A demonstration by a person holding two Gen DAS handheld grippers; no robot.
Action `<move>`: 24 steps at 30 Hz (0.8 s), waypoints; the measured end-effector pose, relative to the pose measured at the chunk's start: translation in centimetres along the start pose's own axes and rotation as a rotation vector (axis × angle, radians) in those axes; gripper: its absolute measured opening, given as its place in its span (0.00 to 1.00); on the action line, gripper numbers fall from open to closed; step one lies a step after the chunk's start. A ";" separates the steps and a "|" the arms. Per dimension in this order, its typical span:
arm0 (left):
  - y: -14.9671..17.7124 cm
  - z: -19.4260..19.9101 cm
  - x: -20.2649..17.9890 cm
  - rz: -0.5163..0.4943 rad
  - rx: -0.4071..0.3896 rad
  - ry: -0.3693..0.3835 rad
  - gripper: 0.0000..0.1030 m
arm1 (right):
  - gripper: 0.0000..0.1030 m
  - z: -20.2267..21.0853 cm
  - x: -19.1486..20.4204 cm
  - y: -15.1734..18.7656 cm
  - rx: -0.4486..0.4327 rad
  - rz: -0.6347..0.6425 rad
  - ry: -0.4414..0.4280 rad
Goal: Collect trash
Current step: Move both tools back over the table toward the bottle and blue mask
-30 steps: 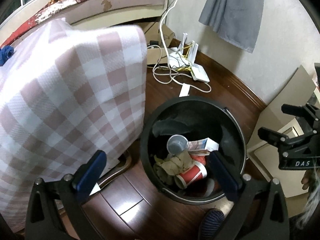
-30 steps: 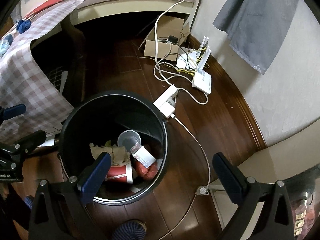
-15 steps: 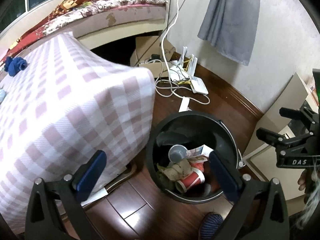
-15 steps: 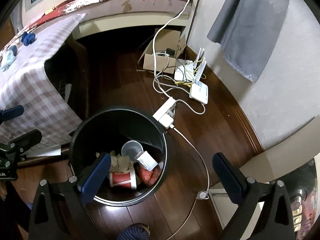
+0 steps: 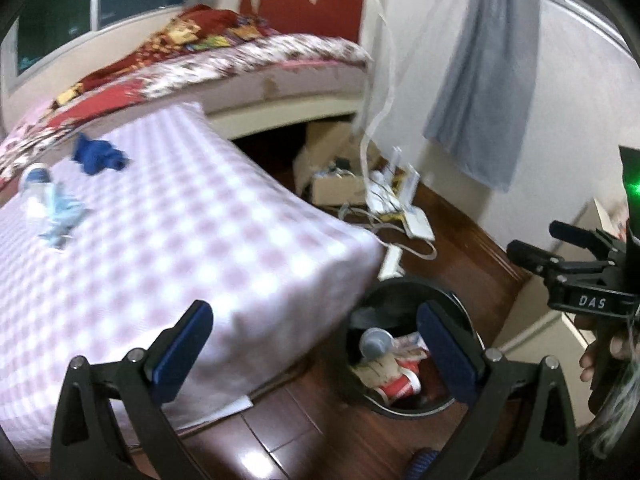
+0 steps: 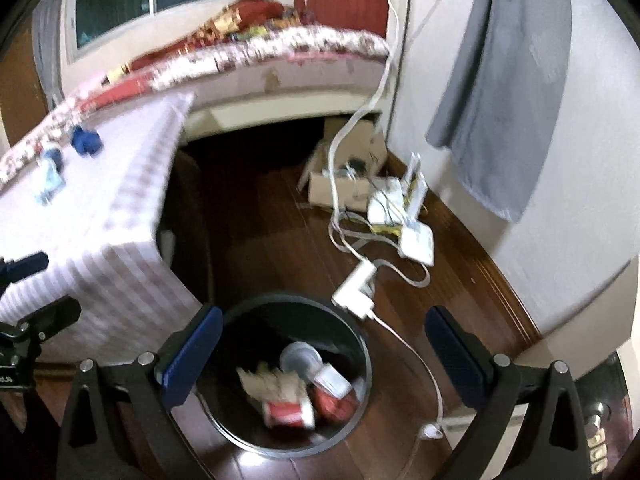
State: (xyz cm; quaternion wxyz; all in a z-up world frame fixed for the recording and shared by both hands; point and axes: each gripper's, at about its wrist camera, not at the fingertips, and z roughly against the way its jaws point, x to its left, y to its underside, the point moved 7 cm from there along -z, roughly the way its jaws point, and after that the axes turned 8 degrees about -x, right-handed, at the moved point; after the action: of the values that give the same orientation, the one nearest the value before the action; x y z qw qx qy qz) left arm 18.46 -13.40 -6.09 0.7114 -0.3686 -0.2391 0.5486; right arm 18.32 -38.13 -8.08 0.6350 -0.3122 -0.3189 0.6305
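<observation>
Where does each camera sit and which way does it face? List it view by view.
Left wrist: on the left hand-held gripper, angled down at the checked table and trash bin; the right hand-held gripper and a hand show.
Right wrist: on the right hand-held gripper, above the bin; the left one shows at the left edge.
Shared: bin, table, bed.
</observation>
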 end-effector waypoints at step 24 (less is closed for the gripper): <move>2.4 8.3 28.9 0.276 -0.088 -0.465 0.99 | 0.99 -2.7 29.6 -8.1 -0.073 0.190 -0.410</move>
State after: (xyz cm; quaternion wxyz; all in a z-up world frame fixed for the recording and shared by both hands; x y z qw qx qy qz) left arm 19.03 16.68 -4.76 0.5390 -0.2925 -0.3673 0.6993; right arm 25.42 -8.63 -2.89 0.4829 -0.2293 -0.4330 0.7257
